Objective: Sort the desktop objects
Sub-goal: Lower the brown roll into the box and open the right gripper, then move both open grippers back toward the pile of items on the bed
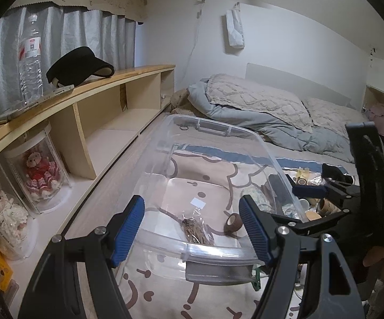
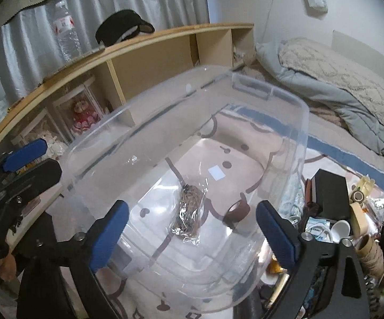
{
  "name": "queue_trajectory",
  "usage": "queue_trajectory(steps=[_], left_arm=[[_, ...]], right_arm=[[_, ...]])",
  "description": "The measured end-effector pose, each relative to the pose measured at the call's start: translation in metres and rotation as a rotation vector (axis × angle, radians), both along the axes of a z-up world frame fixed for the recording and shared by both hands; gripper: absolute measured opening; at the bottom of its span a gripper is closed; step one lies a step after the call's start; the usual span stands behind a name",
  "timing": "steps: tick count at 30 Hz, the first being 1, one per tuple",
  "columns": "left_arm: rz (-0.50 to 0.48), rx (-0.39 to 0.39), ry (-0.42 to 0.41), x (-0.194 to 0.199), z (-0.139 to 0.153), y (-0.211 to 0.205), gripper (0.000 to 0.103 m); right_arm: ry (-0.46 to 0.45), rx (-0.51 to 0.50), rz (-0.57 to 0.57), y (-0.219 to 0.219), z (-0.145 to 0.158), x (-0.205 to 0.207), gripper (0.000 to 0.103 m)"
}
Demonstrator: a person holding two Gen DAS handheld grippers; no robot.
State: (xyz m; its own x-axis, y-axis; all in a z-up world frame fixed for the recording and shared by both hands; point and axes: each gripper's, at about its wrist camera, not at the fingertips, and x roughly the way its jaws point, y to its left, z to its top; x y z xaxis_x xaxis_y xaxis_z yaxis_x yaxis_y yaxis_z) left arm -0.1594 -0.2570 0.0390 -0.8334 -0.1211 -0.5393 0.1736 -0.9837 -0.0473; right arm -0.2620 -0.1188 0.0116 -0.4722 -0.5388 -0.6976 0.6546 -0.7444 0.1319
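Both grippers hang over a clear plastic bin (image 2: 285, 122) on the patterned bed cover, and both are released: the right gripper (image 2: 192, 228) has its blue fingers (image 2: 106, 236) spread wide with nothing between them, and the left gripper (image 1: 192, 228) stands open and empty too. Straight ahead of the right fingers, on the bin floor, lies a cellophane packet (image 2: 189, 212) of brownish cord; a brown tape roll (image 2: 238, 210) sits just beyond the right-hand finger. These two look already sorted. The unsorted clutter (image 2: 332, 212), with tape rolls, a black box and a white cup, lies outside the bin wall, to the right of the right fingers. To do the next pick well, I would clear the bin rim first, swing right over the pile, single out one item that stands apart, and close only once both pads bracket it, so neighbours are not dragged along.
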Motion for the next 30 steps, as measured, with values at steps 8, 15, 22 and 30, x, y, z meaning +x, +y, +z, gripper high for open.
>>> queue_trajectory(steps=[8, 15, 22, 30], left_arm=[[0.007, -0.008, 0.007, 0.005, 0.005, 0.013, 0.100], [0.023, -0.018, 0.005, 0.008, 0.009, 0.023, 0.101], [0.005, -0.005, 0.048, 0.016, 0.019, 0.037, 0.101], [-0.052, 0.022, 0.070, 0.022, 0.014, 0.066, 0.101]], right_arm=[[0.060, -0.048, -0.001, 0.015, 0.010, 0.011, 0.103], [0.094, -0.087, -0.016, 0.035, 0.017, 0.018, 0.103], [0.155, -0.132, -0.050, 0.069, 0.028, 0.028, 0.103], [0.242, -0.153, -0.109, 0.122, 0.037, 0.050, 0.103]])
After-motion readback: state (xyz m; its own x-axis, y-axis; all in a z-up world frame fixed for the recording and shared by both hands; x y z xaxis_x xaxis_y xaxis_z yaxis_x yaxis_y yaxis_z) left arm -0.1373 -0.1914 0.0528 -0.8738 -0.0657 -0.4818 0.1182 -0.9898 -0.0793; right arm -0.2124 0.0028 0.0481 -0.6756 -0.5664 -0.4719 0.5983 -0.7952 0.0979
